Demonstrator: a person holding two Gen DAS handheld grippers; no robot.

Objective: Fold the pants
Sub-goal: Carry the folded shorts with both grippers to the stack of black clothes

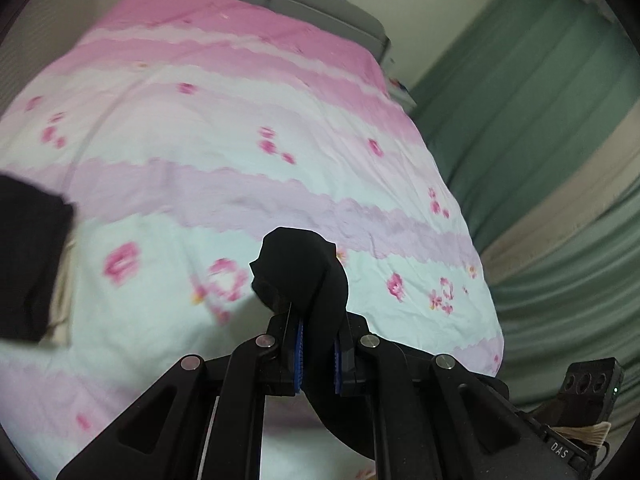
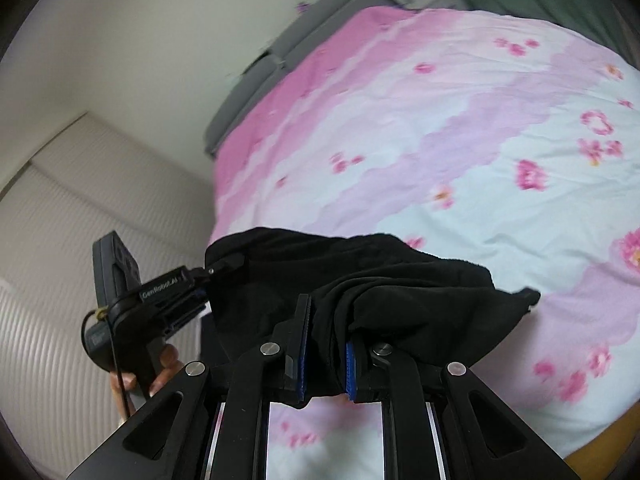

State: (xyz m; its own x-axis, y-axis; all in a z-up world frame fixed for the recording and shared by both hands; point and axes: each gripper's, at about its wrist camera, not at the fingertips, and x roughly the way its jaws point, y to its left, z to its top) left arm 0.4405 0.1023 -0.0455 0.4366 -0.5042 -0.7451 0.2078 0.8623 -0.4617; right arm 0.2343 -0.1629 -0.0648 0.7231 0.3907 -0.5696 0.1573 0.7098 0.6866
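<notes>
- Left gripper: black linkage frame with blue-padded jaws, drawn nearly together and pinching a bunched fold of the black soft-fabric pants. The cloth bulges out above the pads towards 12 o'clock and trails below them, which suggests a grip on one corner or edge.
- Right gripper: the same design, its jaws likewise nearly closed on a gathered thickness of the pants.
- Position of the pants: in the right wrist view the garment spans from the right gripper out to 9 o'clock, where the left gripper holds its far corner; a person's hand grips that tool's handle. The cloth hangs between the two grips, above the bed.
- Purpose, as judged: two separated holds keep one edge stretched, so the garment can be spread or laid flat before a fold is made.
- Pink, lilac and pale floral quilt: it covers the bed, the likely laying surface.
- Dark cloth at 9 o'clock in the left wrist view: probably more of the pants, though this cannot be confirmed.
</notes>
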